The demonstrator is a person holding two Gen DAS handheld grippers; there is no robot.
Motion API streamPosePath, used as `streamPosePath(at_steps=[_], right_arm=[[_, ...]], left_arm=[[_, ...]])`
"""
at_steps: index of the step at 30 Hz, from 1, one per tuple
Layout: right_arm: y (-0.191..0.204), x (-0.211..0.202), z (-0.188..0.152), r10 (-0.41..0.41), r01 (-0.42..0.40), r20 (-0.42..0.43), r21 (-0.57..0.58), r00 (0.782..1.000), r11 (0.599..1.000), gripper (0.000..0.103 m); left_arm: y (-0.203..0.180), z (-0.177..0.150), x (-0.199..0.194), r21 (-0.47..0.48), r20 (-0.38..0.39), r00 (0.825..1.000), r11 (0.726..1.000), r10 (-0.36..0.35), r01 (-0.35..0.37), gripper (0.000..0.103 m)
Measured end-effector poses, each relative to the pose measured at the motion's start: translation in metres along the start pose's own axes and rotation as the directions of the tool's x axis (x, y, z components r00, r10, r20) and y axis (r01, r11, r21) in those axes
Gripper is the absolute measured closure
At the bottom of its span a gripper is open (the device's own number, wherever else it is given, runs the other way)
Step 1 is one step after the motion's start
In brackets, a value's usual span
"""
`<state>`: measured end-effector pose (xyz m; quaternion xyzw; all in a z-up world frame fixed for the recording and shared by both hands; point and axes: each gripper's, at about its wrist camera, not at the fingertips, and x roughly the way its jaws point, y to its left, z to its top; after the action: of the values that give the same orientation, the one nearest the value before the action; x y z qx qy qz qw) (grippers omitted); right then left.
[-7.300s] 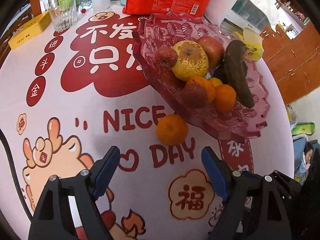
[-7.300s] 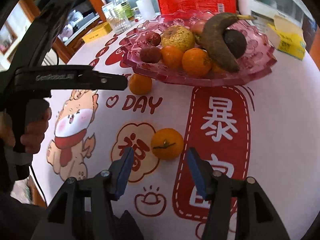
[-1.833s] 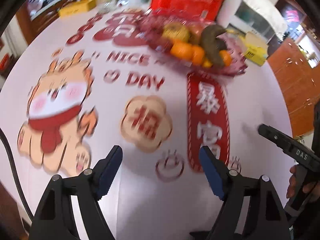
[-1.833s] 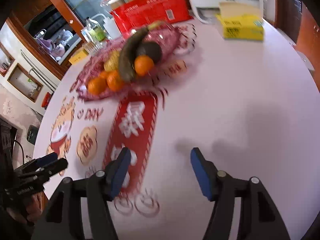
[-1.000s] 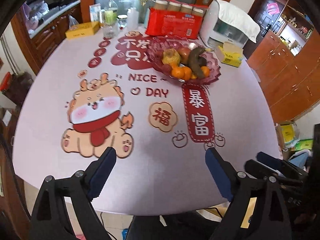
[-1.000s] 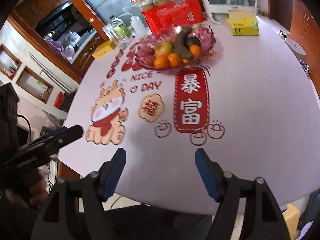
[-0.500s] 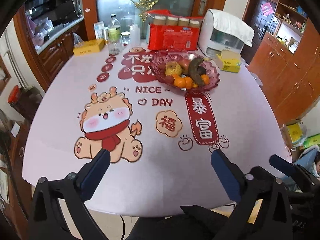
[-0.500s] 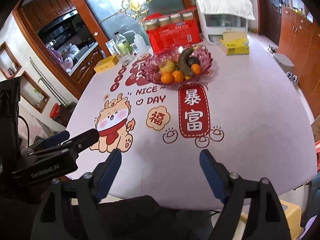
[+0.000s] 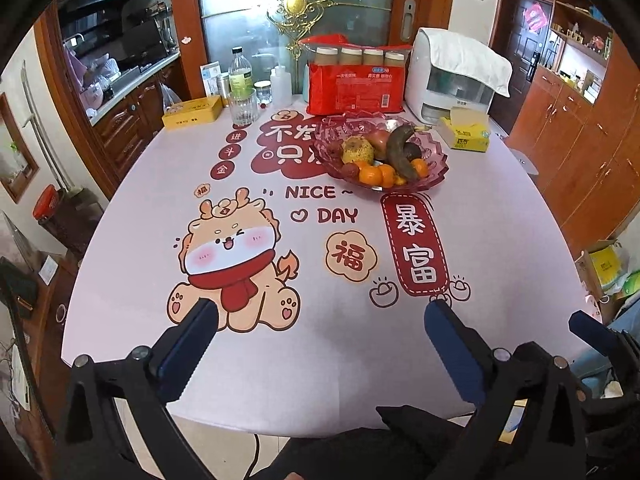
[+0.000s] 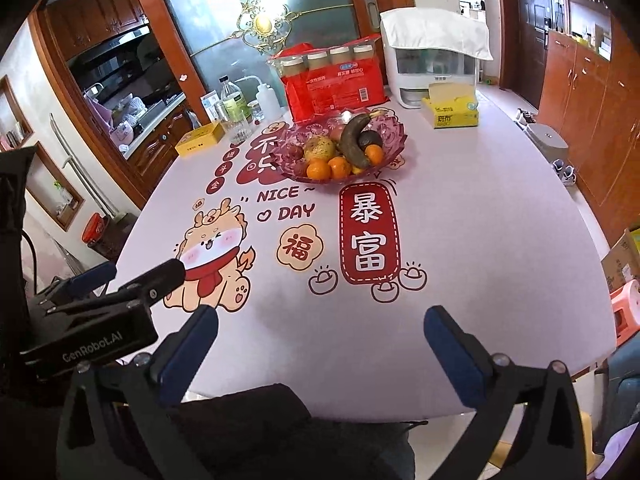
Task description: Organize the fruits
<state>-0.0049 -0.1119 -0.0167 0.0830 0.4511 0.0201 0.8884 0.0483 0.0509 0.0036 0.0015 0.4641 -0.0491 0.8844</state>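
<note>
Left hand-held gripper point(image 9: 320, 328) and right hand-held gripper point(image 10: 320, 324) hang over the near edge of the tabletop point(image 9: 500, 220), both well apart from the fruit. The left stands wide open with nothing between its blue pads; the right's jaws are opening, likewise with nothing between them. All fruit lies in the pink glass bowl point(image 9: 434, 162) at the far middle of the tabletop: oranges point(image 9: 370, 175) at the front, a darkened banana point(image 9: 398, 150) across the heap, a speckled yellow fruit point(image 9: 357, 150) (kind uncertain) behind. A red pack point(image 9: 354, 90) stands beyond the bowl, a yellow tissue box point(image 9: 466, 133) to its right.
</note>
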Motion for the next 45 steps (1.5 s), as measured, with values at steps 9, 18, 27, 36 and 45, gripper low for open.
streamPosePath(at_steps=[9, 18, 27, 36, 45], right_arm=[[-0.001, -0.003, 0.003, 0.016, -0.016, 0.002, -0.027, 1.000, 1.000, 0.000], [-0.002, -0.004, 0.007, 0.023, -0.023, -0.001, -0.048, 1.000, 0.999, 0.000], [-0.003, -0.002, 0.010, 0.030, -0.030, -0.009, -0.053, 1.000, 0.998, 0.000], [-0.004, -0.001, 0.011, 0.031, -0.031, -0.012, -0.054, 0.999, 0.998, 0.000], [-0.004, 0.001, 0.011, 0.032, -0.033, -0.015, -0.052, 0.999, 0.998, 0.000]], left_arm=[[-0.004, 0.001, -0.006, -0.019, 0.027, 1.000, 1.000, 0.014, -0.013, 0.001], [-0.004, 0.001, -0.006, -0.018, 0.026, 1.000, 1.000, 0.015, -0.014, 0.001], [-0.003, 0.002, -0.007, -0.016, 0.028, 1.000, 1.000, 0.014, -0.013, 0.001], [-0.003, 0.004, -0.007, -0.018, 0.028, 1.000, 1.000, 0.014, -0.013, 0.001], [-0.003, 0.004, -0.007, -0.017, 0.027, 1.000, 1.000, 0.013, -0.013, 0.001]])
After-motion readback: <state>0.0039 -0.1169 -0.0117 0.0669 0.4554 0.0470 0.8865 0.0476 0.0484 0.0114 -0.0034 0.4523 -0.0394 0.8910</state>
